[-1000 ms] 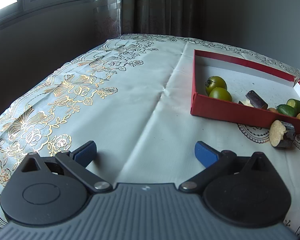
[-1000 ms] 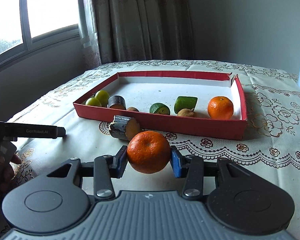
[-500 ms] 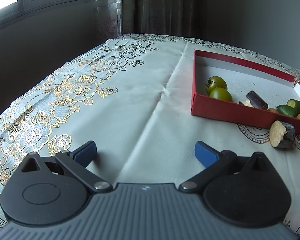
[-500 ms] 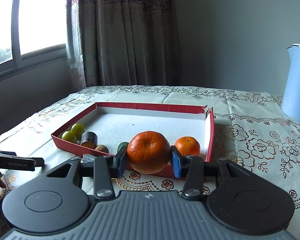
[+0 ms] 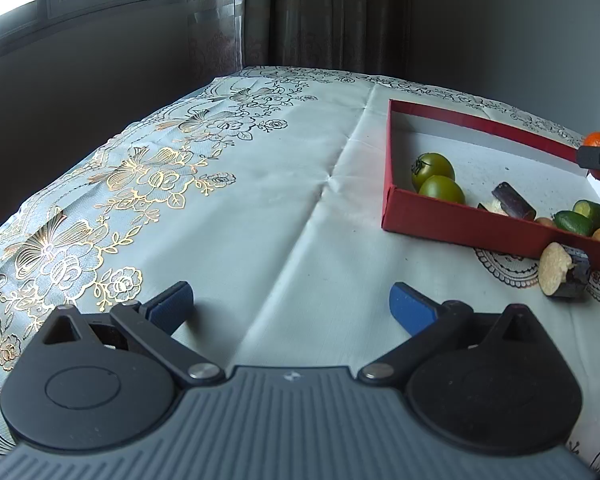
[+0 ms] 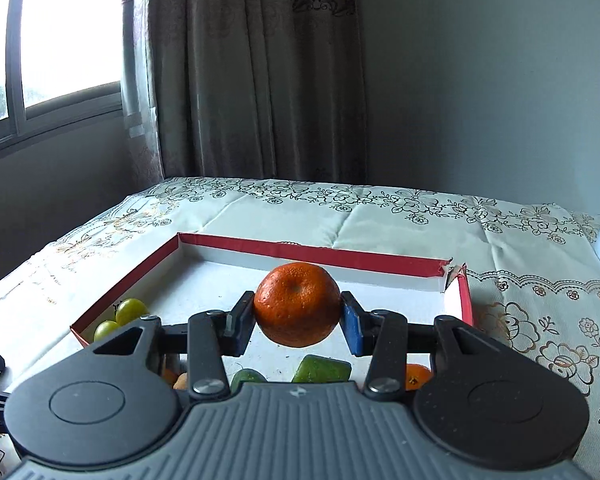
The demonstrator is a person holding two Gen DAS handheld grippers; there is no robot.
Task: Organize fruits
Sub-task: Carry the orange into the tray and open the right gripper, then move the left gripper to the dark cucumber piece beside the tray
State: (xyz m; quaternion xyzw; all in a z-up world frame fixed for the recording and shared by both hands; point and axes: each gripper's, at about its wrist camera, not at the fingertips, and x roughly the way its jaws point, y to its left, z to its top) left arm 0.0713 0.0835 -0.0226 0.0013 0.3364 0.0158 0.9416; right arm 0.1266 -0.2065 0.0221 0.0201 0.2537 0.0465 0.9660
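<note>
One orange (image 6: 297, 305) clamped in right gripper (image 6: 297, 322), dimple up, left gripper (image 5: 290, 304) wide, empty

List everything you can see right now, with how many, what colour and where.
Held orange: one, orange, between the right gripper's fingers above the tray.
Tray: one, red walls, white floor, on the tablecloth.
Green tomatoes: two, green, tray's near-left corner.
Second orange: one, orange, in the tray, partly hidden.
Green pieces: two, green, tray floor.
Dark cut piece: one, purple-brown, in the tray.
Cut stalk piece: one, dark skin, pale face, outside the tray.
Tablecloth: one, pale, floral pattern.
Curtain: brown, behind the table.
Left gripper: one, open, empty.
Right gripper: one, shut on the held orange.
</note>
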